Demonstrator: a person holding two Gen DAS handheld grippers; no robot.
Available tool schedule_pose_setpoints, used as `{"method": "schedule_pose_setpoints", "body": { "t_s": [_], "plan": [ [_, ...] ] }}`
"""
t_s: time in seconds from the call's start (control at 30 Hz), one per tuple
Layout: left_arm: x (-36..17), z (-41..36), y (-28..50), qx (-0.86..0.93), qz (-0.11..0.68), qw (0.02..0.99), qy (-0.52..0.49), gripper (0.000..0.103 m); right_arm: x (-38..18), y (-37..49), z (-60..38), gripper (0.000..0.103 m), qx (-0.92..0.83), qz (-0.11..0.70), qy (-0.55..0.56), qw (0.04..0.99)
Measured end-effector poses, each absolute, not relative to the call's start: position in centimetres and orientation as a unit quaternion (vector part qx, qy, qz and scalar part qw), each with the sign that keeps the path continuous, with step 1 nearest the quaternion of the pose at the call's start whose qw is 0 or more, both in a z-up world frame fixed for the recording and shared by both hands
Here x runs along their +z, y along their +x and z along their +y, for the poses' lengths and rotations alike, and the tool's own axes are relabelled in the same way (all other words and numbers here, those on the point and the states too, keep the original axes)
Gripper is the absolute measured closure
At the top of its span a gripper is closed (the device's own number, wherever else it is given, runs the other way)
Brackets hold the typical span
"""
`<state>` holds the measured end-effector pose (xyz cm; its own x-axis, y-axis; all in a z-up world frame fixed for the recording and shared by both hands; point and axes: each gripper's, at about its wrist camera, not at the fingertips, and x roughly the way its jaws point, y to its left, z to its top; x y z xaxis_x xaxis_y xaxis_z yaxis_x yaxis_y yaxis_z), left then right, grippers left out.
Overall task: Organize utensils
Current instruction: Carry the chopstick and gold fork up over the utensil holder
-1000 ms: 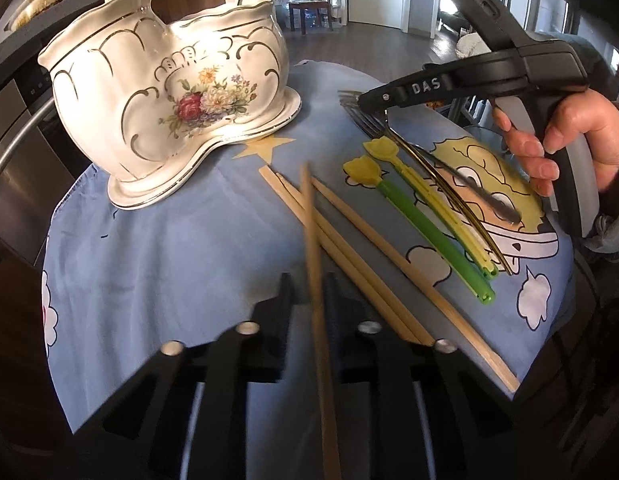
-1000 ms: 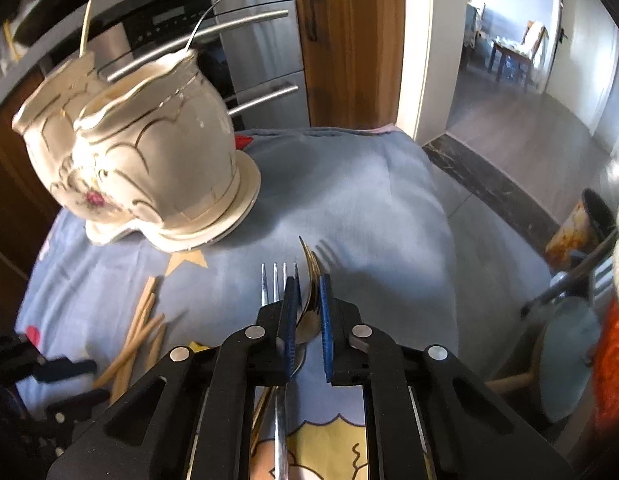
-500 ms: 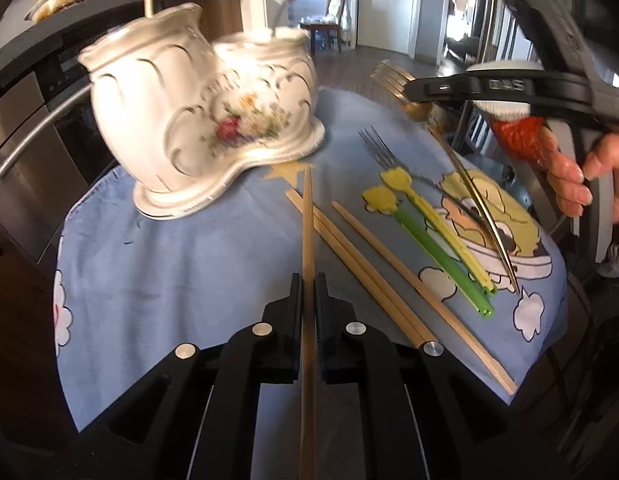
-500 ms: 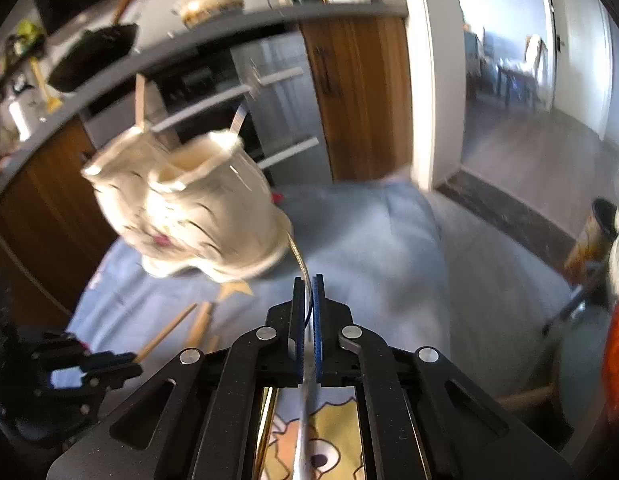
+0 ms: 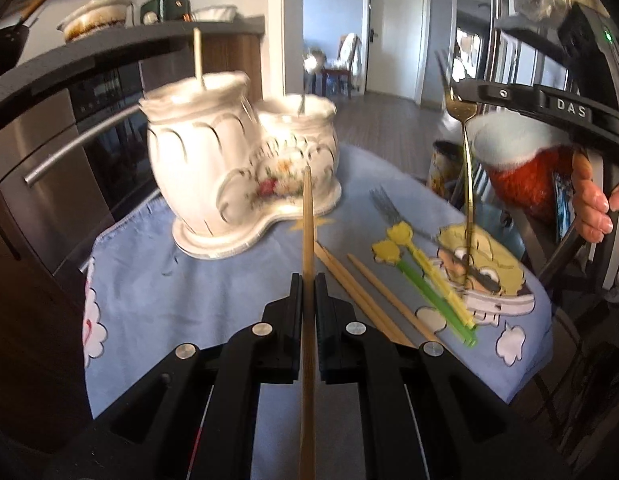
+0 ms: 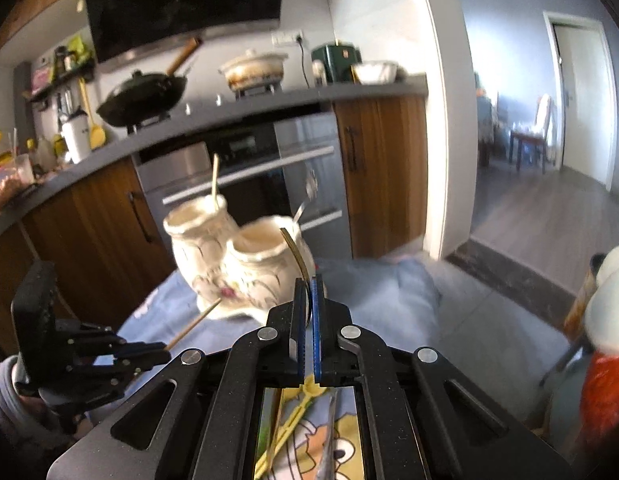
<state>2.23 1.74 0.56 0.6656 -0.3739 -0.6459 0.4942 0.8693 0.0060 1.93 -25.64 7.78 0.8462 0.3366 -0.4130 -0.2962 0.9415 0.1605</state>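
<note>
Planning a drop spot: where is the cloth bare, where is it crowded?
Bare: the blue cloth left of the loose chopsticks, in front of the ceramic holder. Crowded: the right side, with chopsticks, plastic picks and silver fork lying close together.

We see a glossy white glazed ceramic two-pot holder (image 5: 245, 168) with gilt lines on a soft matt light-blue printed cloth (image 5: 181, 304). Pale smooth wooden chopsticks (image 5: 373, 300) lie beside translucent green and yellow plastic picks (image 5: 429, 280). The shiny gold metal fork (image 5: 466, 152) gleams; both grippers look matt black plastic.
</note>
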Motion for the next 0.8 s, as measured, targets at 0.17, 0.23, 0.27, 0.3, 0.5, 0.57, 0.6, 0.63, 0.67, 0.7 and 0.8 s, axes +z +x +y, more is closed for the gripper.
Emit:
{"method": "schedule_pose_setpoints", "body": {
  "t_s": [0.17,0.23,0.27,0.3,0.5,0.57,0.6,0.63,0.67,0.7,0.8],
  "plan": [
    [2.2,2.7,1.7,-0.237,0.289,0.925,0.065,0.097,10.2,1.4,-25.0,0.099,0.155,0.163,0.038,0.974],
    [3.1,3.1,1.5,-0.24,0.267,0.932,0.053,0.097,11.0,1.6,-24.6,0.1,0.156,0.151,0.039,0.975],
    [3.3,3.2,1.4,-0.24,0.258,0.934,0.051,0.097,11.6,1.6,-24.5,0.1,0.157,0.142,0.041,0.976],
    [3.7,3.3,1.4,-0.238,0.249,0.938,0.049,0.097,12.0,1.7,-24.4,0.1,0.157,0.138,0.041,0.977],
    [6.5,4.6,2.6,-0.233,0.198,0.952,0.021,0.097,14.0,2.9,-24.1,0.1,0.168,0.121,0.048,0.977],
    [7.8,5.2,3.6,-0.233,0.18,0.956,0.004,0.097,14.4,3.5,-24.0,0.1,0.169,0.117,0.055,0.977],
    [8.5,5.4,4.2,-0.232,0.172,0.957,-0.003,0.097,14.8,3.9,-24.0,0.1,0.171,0.114,0.059,0.977],
    [9.0,5.5,4.7,-0.234,0.165,0.958,-0.008,0.097,15.2,4.3,-24.0,0.1,0.173,0.111,0.063,0.977],
    [9.6,5.6,5.2,-0.234,0.157,0.959,-0.012,0.097,15.5,4.7,-24.0,0.1,0.174,0.107,0.065,0.977],
    [10.0,5.8,5.7,-0.234,0.149,0.961,-0.017,0.097,15.7,5.0,-23.9,0.1,0.174,0.103,0.066,0.977],
    [11.4,6.1,7.8,-0.24,0.134,0.961,-0.038,0.097,16.4,6.5,-23.8,0.1,0.164,0.094,0.072,0.979]
  ]
}}
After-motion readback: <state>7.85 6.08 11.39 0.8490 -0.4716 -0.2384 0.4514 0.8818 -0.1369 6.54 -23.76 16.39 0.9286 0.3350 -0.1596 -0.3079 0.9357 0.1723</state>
